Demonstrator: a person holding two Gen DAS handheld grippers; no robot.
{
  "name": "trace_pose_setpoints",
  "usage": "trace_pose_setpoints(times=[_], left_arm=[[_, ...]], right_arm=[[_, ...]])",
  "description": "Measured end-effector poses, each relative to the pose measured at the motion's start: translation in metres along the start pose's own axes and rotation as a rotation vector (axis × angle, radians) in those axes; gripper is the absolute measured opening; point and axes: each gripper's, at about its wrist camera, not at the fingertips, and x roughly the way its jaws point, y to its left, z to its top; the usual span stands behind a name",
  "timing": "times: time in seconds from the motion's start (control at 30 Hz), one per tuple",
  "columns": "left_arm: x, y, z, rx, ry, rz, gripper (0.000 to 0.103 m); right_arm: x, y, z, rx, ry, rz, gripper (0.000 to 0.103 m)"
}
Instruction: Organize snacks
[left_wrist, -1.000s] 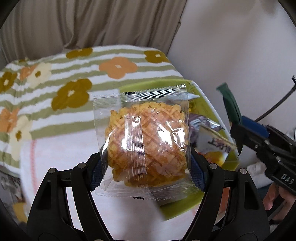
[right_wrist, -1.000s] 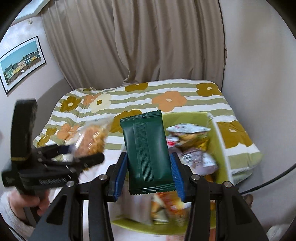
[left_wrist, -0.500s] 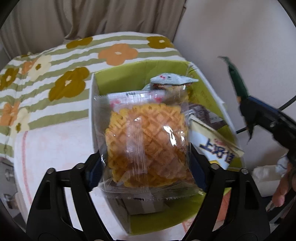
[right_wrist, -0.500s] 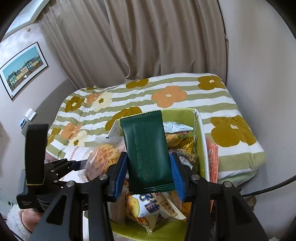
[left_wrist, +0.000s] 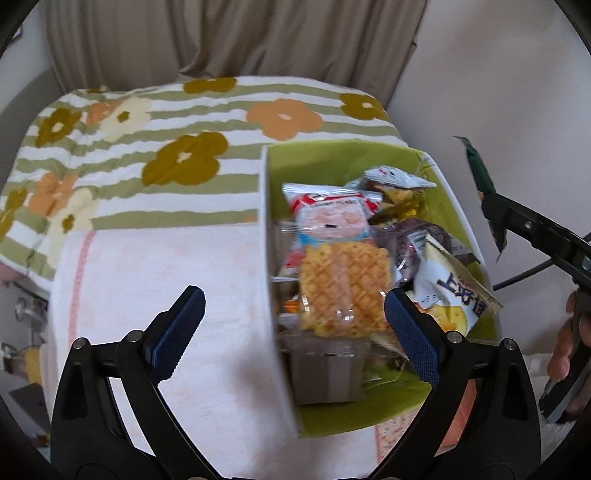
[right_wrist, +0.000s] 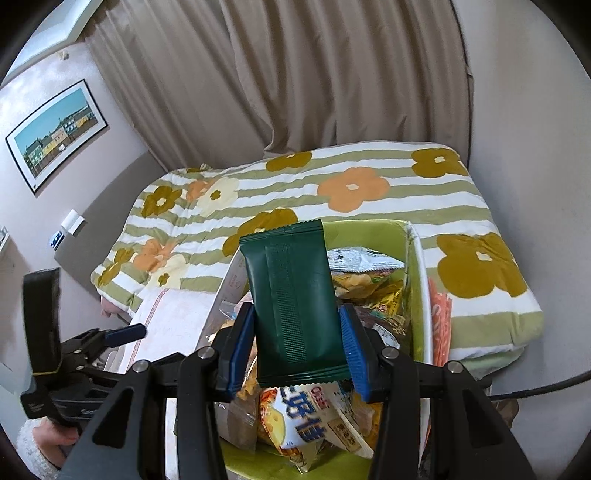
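Your left gripper has just been opening and its jaws now stand wide apart; the waffle packet lies between them but neither blue pad presses on it, so it is released and rests on the heap of snacks inside the green box, its outline blurred. From that wrist view the box sits at about two o'clock of centre, on a pale pink towel spread over a striped floral bedspread; a pink-and-white snack bag lies just beyond the waffle packet at twelve o'clock of it, and a yellow-and-white chip bag lies just beside it at three o'clock.

Your right gripper is clenched on the dark green packet; both blue pads press its long sides and the packet stands upright, its crimped top edge pointing to twelve o'clock. It hangs over the box, above the chip bag, which shows at six o'clock under the jaws. In the left wrist view this packet appears edge-on at three o'clock, outside the box's right wall. A framed picture hangs on the wall at ten o'clock, beside the beige curtains.
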Motion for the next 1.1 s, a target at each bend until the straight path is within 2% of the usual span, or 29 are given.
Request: trace_pose_setpoints(times=[0.07,0.13,0.17,0.2,0.23,0.27,0.37,0.5,0.6,0.8,0.93,1.0,1.1], left_arm=[[-0.002,0.003,0.000,0.006,0.006,0.018,0.097],[-0.003,0.005,-0.001,0.009,0.006,0.041,0.097],[-0.005,0.007,-0.002,0.010,0.002,0.051,0.097],[-0.007,0.008,-0.003,0.010,-0.004,0.057,0.097],[-0.011,0.009,-0.005,0.008,-0.011,0.063,0.097],[-0.014,0.011,-0.008,0.008,-0.017,0.068,0.097],[-0.022,0.015,-0.017,0.008,-0.027,0.076,0.097],[-0.038,0.021,-0.025,0.013,-0.052,0.072,0.097],[-0.063,0.026,-0.033,0.023,-0.102,0.059,0.097],[-0.127,0.038,-0.047,0.064,-0.221,0.065,0.097],[-0.181,0.051,-0.068,0.062,-0.342,0.072,0.097],[-0.203,0.058,-0.081,0.047,-0.387,0.080,0.103],[-0.237,0.069,-0.106,0.039,-0.457,0.082,0.103]], right_arm=[[0.008,0.000,0.004,0.000,0.013,0.013,0.044],[0.019,0.001,0.008,0.007,0.027,0.038,0.052],[0.020,0.001,0.009,0.009,0.028,0.039,0.069],[0.019,0.001,0.009,0.014,0.012,0.037,0.091],[0.015,0.001,0.007,0.022,-0.009,0.034,0.100],[0.011,0.001,0.005,0.030,-0.023,0.030,0.103],[0.001,0.003,-0.003,0.055,-0.054,-0.020,0.103],[-0.013,0.012,-0.009,0.058,-0.071,-0.036,0.103],[-0.035,0.027,-0.017,0.053,-0.113,-0.055,0.103],[-0.093,0.071,-0.038,0.025,-0.215,-0.103,0.103],[-0.138,0.112,-0.064,-0.018,-0.307,-0.160,0.103],[-0.157,0.131,-0.079,-0.038,-0.341,-0.188,0.103],[-0.175,0.156,-0.103,-0.068,-0.374,-0.234,0.103]])
